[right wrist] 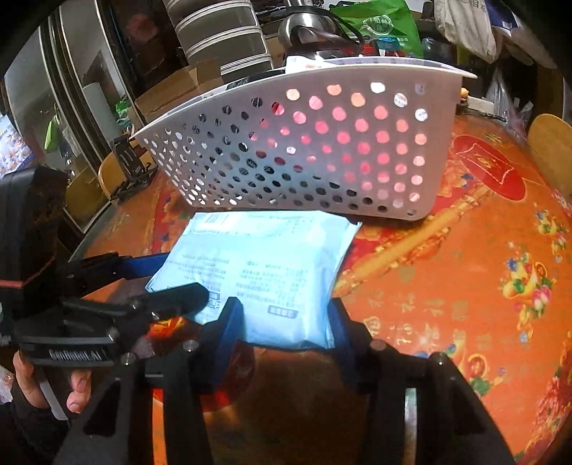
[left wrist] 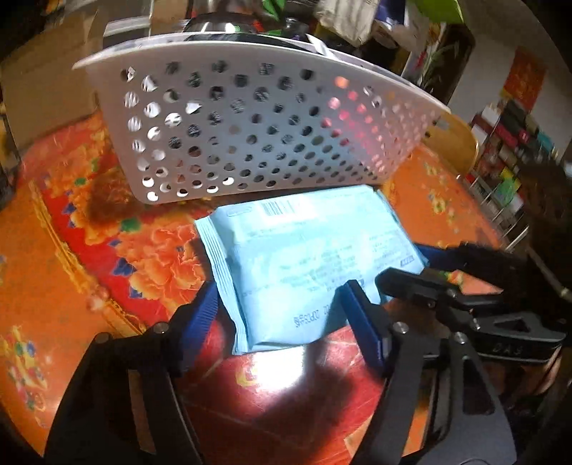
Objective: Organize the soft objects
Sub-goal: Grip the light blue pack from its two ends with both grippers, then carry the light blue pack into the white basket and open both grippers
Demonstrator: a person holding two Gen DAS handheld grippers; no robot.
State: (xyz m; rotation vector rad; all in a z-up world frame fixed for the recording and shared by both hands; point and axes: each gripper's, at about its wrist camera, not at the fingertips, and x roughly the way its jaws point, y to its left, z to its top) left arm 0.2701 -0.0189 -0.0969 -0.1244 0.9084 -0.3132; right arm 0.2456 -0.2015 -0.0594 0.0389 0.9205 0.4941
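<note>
A light blue soft pack of tissues [left wrist: 304, 257] lies on the red and orange floral table, just in front of a white perforated basket [left wrist: 250, 125]. My left gripper [left wrist: 279, 304] is shut on the pack's near left end, blue pads on both sides. My right gripper [right wrist: 282, 314] is shut on the near right end of the same pack [right wrist: 264, 257]. Each gripper shows in the other's view, the right one [left wrist: 422, 279] and the left one [right wrist: 171, 282]. The basket [right wrist: 321, 143] stands behind the pack with pink and dark things inside.
The table [left wrist: 71, 250] carries a glossy floral cloth. A steel kettle [right wrist: 307, 32], green bags and stacked containers crowd the far side behind the basket. A wooden chair back [right wrist: 550, 150] stands at the right. A shelf of boxes [left wrist: 507, 161] is at the far right.
</note>
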